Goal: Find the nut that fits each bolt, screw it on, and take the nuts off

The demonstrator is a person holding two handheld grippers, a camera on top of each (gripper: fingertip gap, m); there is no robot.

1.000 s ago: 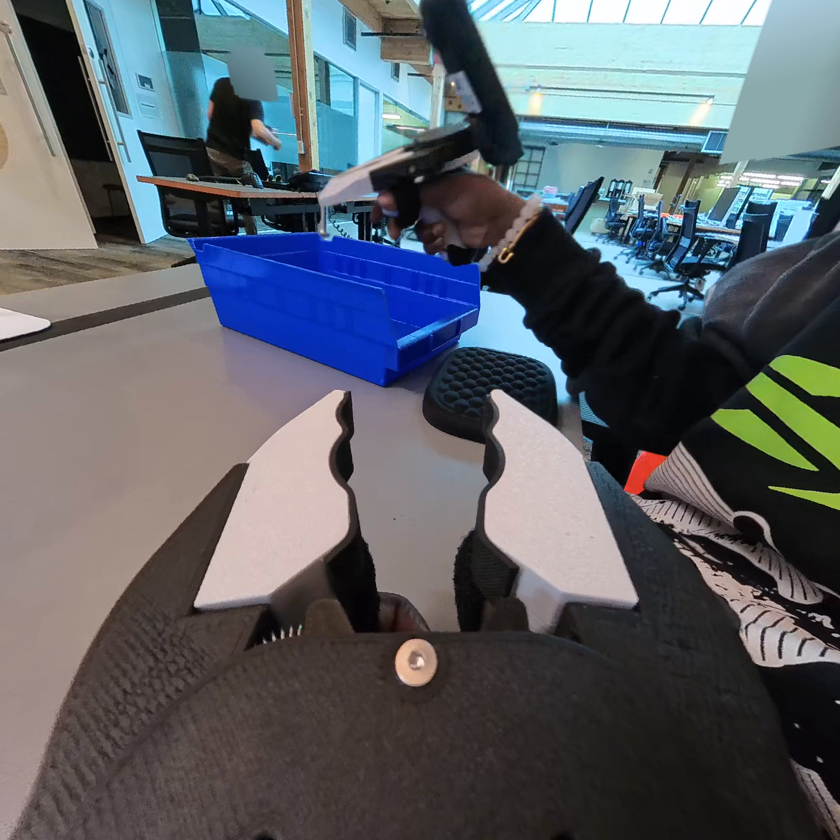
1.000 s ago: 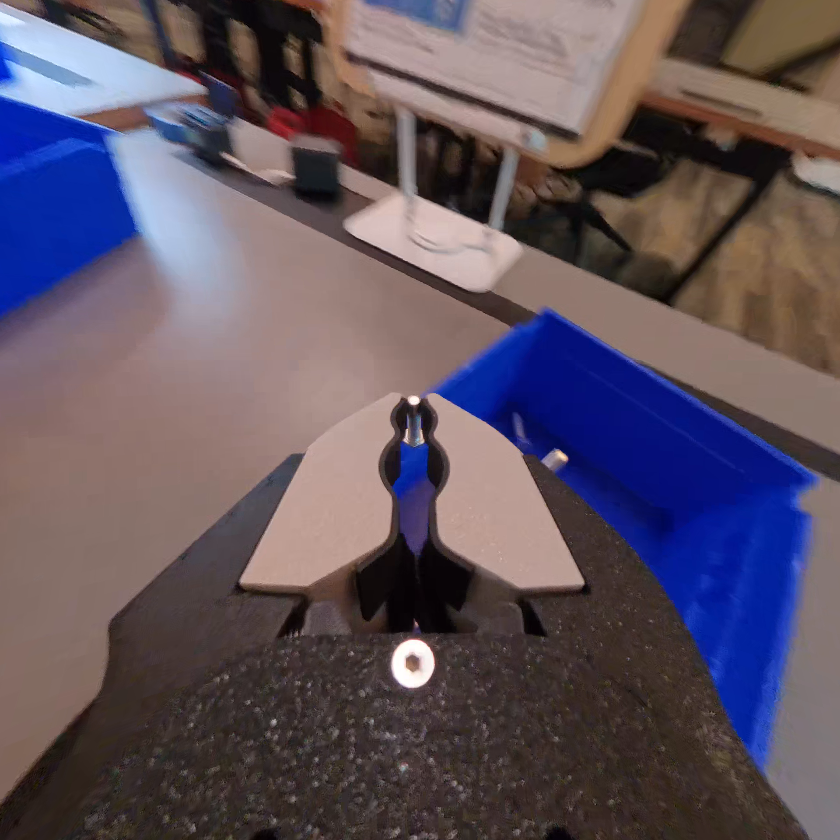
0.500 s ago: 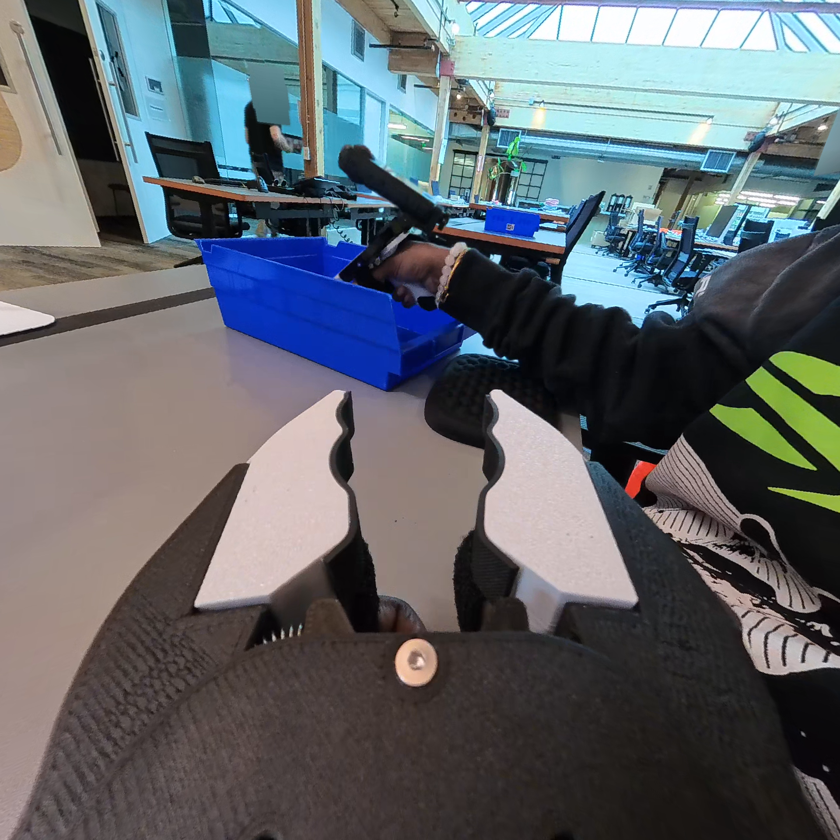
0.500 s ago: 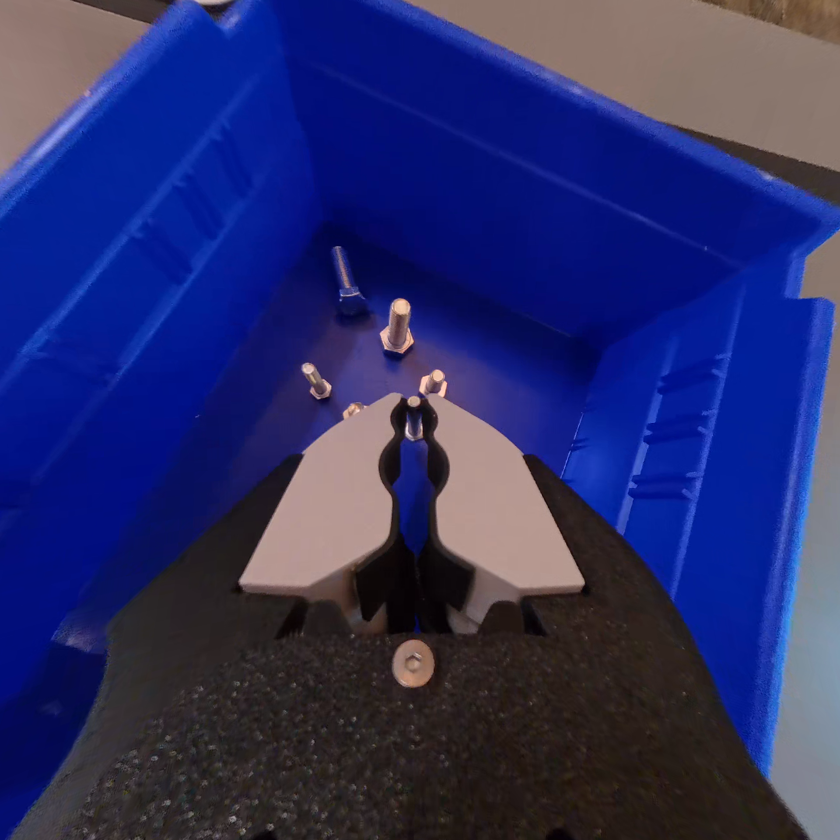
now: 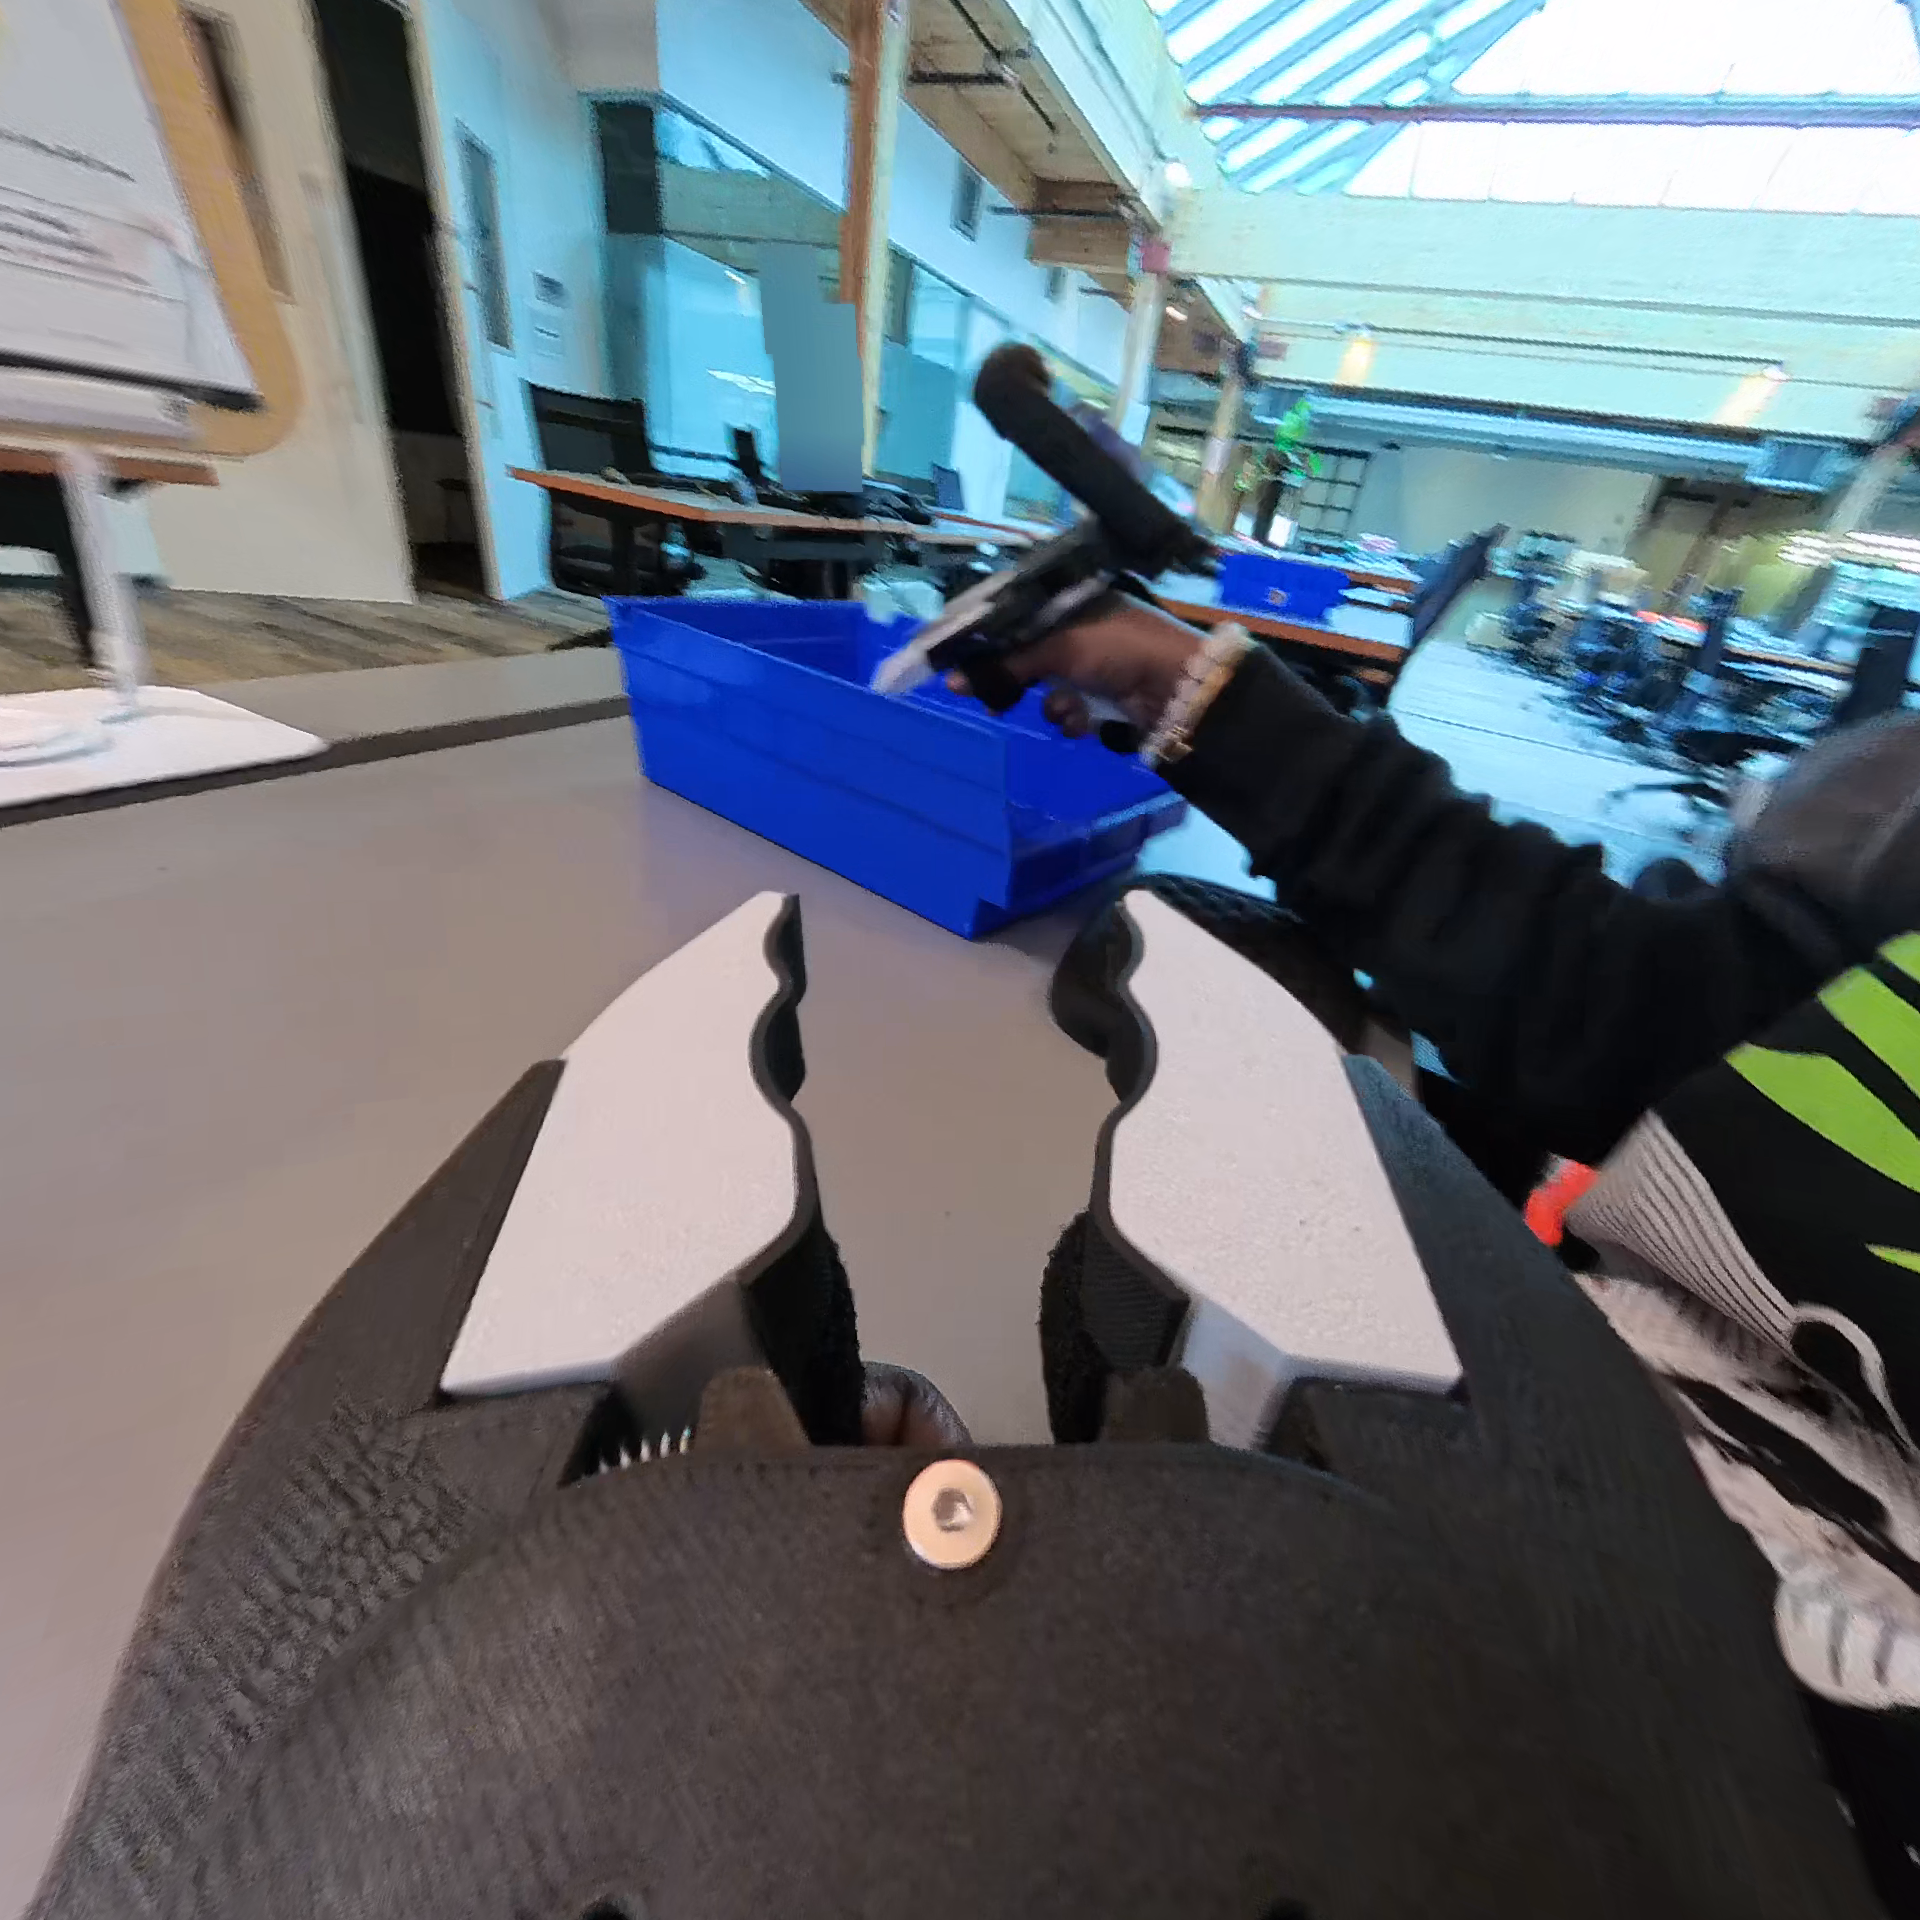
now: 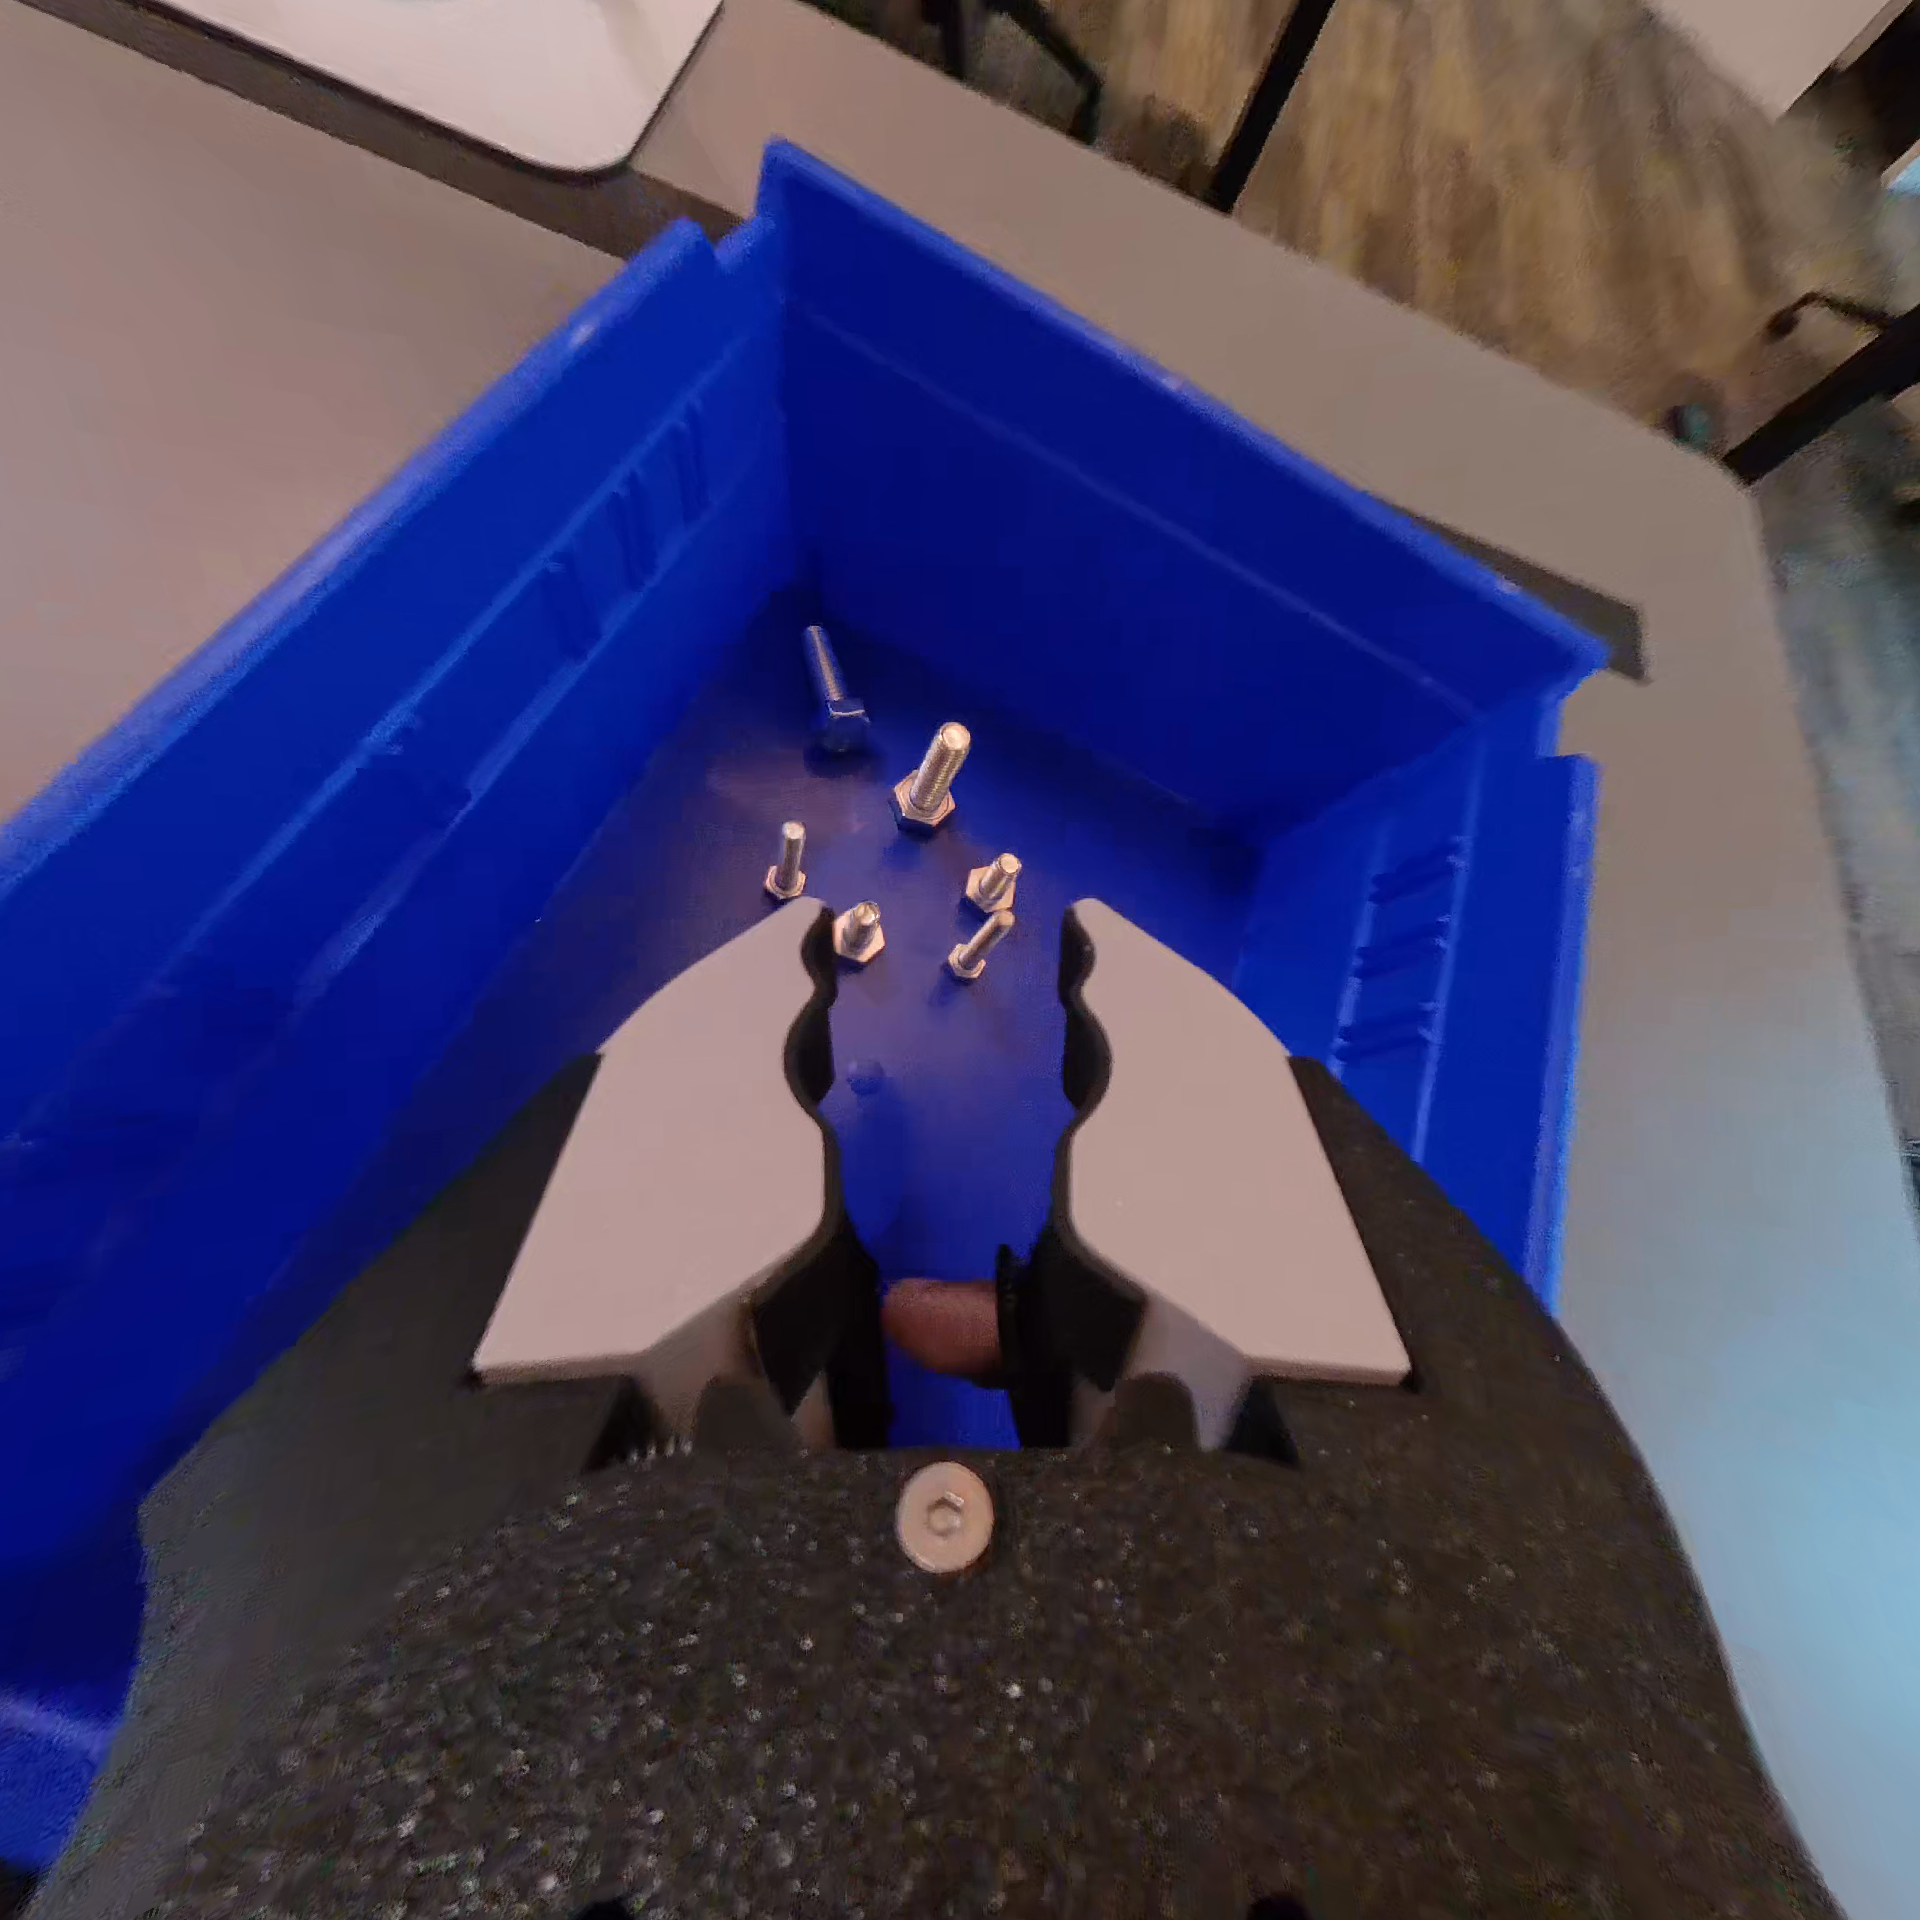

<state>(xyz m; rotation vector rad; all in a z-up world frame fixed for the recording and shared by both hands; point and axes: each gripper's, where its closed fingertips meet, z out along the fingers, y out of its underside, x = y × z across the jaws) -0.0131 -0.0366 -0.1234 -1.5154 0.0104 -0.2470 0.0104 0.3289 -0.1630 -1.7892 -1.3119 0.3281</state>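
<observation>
A blue bin (image 6: pixel 1039 520) stands on the grey table (image 6: pixel 208 364). Several silver bolts rest on its floor. One long bolt (image 6: pixel 831 696) lies flat, a large one (image 6: pixel 930 779) stands on its head, and smaller ones (image 6: pixel 787 862) stand nearby. My right gripper (image 6: pixel 945 920) hovers over the bin, open and empty, above a thin tilted bolt (image 6: pixel 979 945) and a short bolt (image 6: pixel 860 932). It also shows in the left wrist view (image 5: pixel 904 665), over the bin (image 5: pixel 831 790). My left gripper (image 5: pixel 956 914) is open and empty above the table (image 5: pixel 312 987). No nuts are in view.
A white stand base (image 5: pixel 135 727) sits at the far left, and it also shows in the right wrist view (image 6: pixel 468 83). A black textured pad (image 5: pixel 1247 935) lies by the bin's near end. The person's black sleeve (image 5: pixel 1455 883) reaches across on the right. Tip to tip, the grippers are about 35 centimeters apart.
My right gripper carried a small bolt to the bin, lowered into it and opened, letting the bolt go onto the bin floor. My left gripper stayed open and turned slightly left.
</observation>
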